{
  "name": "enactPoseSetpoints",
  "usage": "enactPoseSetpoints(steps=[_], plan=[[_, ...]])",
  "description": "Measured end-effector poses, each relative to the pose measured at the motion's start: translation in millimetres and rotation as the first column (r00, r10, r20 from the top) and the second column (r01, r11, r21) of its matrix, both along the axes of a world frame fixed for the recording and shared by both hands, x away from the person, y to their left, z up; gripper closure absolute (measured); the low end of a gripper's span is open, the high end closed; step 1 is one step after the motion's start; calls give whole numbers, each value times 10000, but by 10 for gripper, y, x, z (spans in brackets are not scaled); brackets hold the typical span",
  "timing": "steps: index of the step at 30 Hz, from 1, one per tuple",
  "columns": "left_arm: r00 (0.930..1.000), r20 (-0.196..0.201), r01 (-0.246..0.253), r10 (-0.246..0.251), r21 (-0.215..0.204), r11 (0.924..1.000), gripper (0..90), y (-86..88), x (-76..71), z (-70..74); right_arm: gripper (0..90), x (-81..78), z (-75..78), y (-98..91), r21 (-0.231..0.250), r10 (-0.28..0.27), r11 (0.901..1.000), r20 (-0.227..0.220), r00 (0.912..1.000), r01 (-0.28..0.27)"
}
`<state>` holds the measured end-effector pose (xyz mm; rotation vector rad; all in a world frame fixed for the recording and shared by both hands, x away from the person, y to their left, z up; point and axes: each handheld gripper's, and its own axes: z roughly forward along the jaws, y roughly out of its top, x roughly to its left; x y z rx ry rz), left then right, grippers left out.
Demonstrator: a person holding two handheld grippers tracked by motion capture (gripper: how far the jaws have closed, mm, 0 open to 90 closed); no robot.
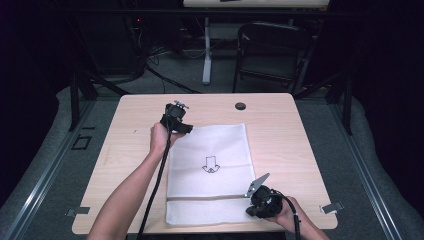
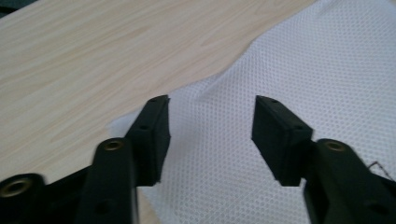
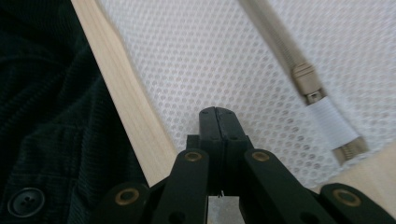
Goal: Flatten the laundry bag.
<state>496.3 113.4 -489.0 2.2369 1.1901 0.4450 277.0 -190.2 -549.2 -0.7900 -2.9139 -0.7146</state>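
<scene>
Mesh bag [image 1: 210,170]: a white, flat, rectangular bag of fine honeycomb netting is laid on the table [image 1: 125,150], its long side running away from the person; it is placed slightly right of the table's middle and reaches down to the near edge.
Print [image 1: 210,164]: a small black outline drawing is seen near the middle of the bag.
Zip [image 3: 322,107]: a beige zip line with a beige pull and a white band is seen running across the netting in the right gripper view; in the high view it is seen as a seam [image 1: 207,198] crossing the bag near its near end.
Far left corner [image 2: 140,126]: the netting is slightly rumpled and lifted here, at the edge against the bare wood.
Left hand-held gripper [image 1: 175,120]: it is held over the bag's far left corner; its jaws are parted, with mesh lying beneath the gap and nothing pinched between the pads [image 2: 154,135].
Right hand-held gripper [image 1: 260,200]: it is held at the bag's near right corner; its jaws are pressed fully together, and whether netting is caught between them cannot be told.
Round black disc [image 1: 240,105]: it is set on the table beyond the bag, well apart from both grippers.
Dark chair [image 1: 270,50]: it is placed on the floor behind the table.
Obstruction: the bare wood around the bag is left free.
</scene>
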Motion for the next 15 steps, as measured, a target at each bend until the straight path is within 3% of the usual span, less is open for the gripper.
enactPoseSetpoints(steps=[1, 2, 4, 8, 9, 10, 15], plan=[[9999, 50, 94, -94, -124, 9999, 356, -1, -19, 20, 900, 18, 48, -27, -12, -27, 10000, 164, 9999, 27], [9998, 175, 120, -117, -165, 9998, 328, -10, -40, 35, 900, 23, 88, -51, 396, -245, 9989, 109, 9996, 240], [9990, 264, 362, -352, -390, 9986, 261, -20, -92, 68, 900, 53, 157, -126, 681, -630, 9959, 438, 9971, 599], [9960, 462, 793, -768, -551, 9953, 163, -61, -232, 122, 900, 78, 190, -204, 710, -1171, 9911, 602, 9913, 1128], [9947, 556, 900, -864, -657, 9938, 164, -76, -278, 130, 900, 85, 205, -220, 524, -1202, 9917, 633, 9907, 1170], [9927, 581, 1100, -1059, -727, 9913, 160, -83, -321, 141, 900, 82, 194, -219, 704, -1357, 9889, 660, 9886, 1310], [9795, 813, 1899, -1841, -701, 9793, 152, -178, -582, 157, 900, 92, 216, -242, 305, -1836, 9829, 789, 9798, 1817]])
